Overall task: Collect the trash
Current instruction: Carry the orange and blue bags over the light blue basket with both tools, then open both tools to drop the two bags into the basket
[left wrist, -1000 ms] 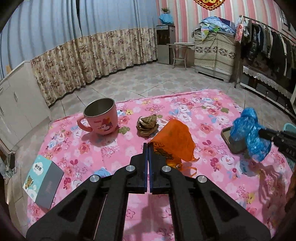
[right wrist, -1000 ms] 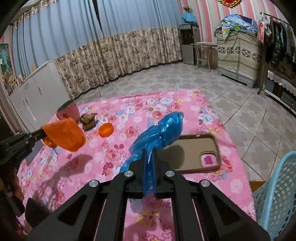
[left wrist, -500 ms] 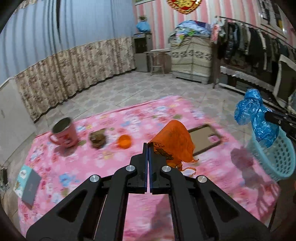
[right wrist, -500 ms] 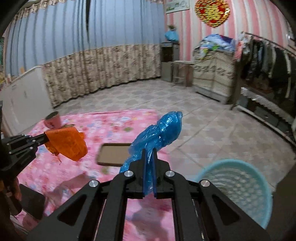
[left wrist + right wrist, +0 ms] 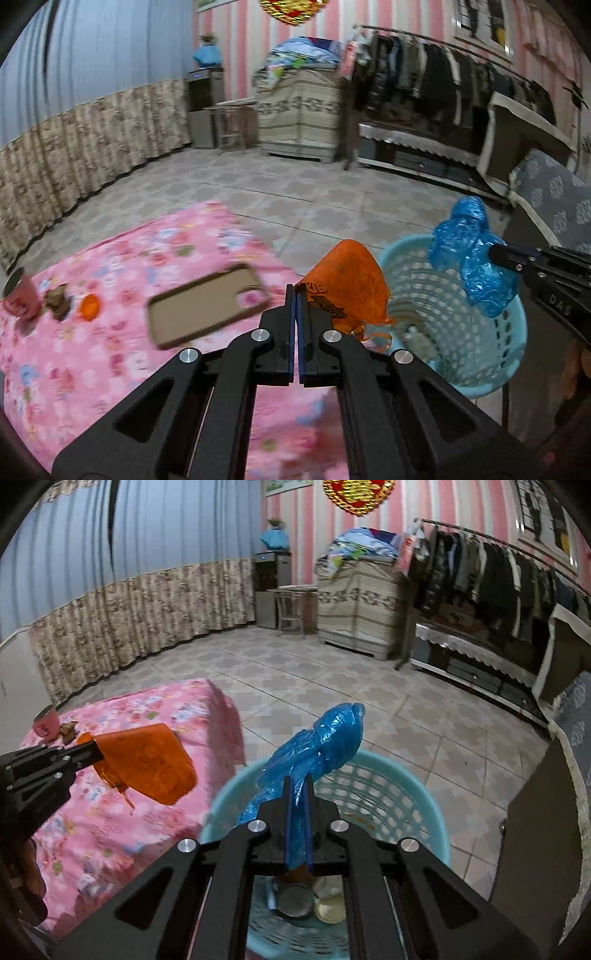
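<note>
My left gripper (image 5: 296,291) is shut on an orange plastic bag (image 5: 347,284), held in the air near the table's right edge, just left of the light-blue basket (image 5: 480,373). In the right wrist view the same orange bag (image 5: 147,762) hangs from the left gripper (image 5: 94,749) above the pink cloth. My right gripper (image 5: 298,786) is shut on a crumpled blue plastic bag (image 5: 321,742), over the basket's (image 5: 424,805) opening. The left wrist view shows that blue bag (image 5: 469,254) above the basket's far rim. Some trash lies at the basket's bottom.
On the pink floral tablecloth (image 5: 92,369) lie a brown phone case (image 5: 207,302), a small orange piece (image 5: 89,306), a brown crumpled scrap (image 5: 57,301) and a pink mug (image 5: 18,295). Tiled floor lies beyond. A clothes rack (image 5: 461,85) and cabinet stand at the back right.
Both grippers have swung to the right with their bags, from over the table to the basket. The blue bag now hangs over the basket; the orange bag has come up beside it.
</note>
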`<state>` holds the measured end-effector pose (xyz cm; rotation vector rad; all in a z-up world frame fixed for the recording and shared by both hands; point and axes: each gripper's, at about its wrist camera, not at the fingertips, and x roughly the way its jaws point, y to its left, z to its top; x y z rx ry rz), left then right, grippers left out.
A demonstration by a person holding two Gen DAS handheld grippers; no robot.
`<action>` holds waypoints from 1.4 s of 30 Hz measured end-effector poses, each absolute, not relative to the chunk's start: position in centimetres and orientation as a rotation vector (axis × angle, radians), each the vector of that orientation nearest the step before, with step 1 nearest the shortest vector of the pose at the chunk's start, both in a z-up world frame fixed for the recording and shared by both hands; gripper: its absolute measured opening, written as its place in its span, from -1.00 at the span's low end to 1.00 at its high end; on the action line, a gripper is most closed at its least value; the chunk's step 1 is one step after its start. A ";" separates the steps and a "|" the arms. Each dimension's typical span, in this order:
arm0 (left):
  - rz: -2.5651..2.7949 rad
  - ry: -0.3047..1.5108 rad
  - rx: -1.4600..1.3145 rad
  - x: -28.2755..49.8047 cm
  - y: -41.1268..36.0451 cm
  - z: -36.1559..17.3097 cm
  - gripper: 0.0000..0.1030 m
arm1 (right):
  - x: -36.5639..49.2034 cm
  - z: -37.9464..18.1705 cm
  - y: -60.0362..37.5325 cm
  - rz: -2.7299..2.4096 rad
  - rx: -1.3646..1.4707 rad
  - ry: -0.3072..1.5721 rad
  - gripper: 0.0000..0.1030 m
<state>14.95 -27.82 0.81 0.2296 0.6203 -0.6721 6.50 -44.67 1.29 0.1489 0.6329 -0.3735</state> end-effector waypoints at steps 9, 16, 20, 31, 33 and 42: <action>-0.766 0.626 0.328 12.7 -35.1 -1.2 -1.00 | 3.9 -0.4 -48.3 -0.439 0.210 0.645 -0.90; -0.773 0.650 0.335 12.4 -37.2 -2.0 -0.43 | 3.3 -1.0 -49.6 -0.461 0.234 0.651 -0.89; -0.740 0.628 0.300 12.2 -36.2 -1.8 0.14 | 3.0 -1.7 -50.1 -0.469 0.250 0.658 -0.89; -0.564 0.592 0.191 14.4 -30.6 0.0 0.62 | 4.7 -4.0 -49.2 -0.433 0.294 0.694 -0.89; -0.543 0.583 0.187 14.7 -29.5 0.4 0.65 | 5.2 -4.4 -48.9 -0.427 0.296 0.696 -0.88; -0.452 0.541 0.198 16.0 -24.3 1.8 0.73 | 6.0 -6.1 -48.1 -0.458 0.287 0.729 0.51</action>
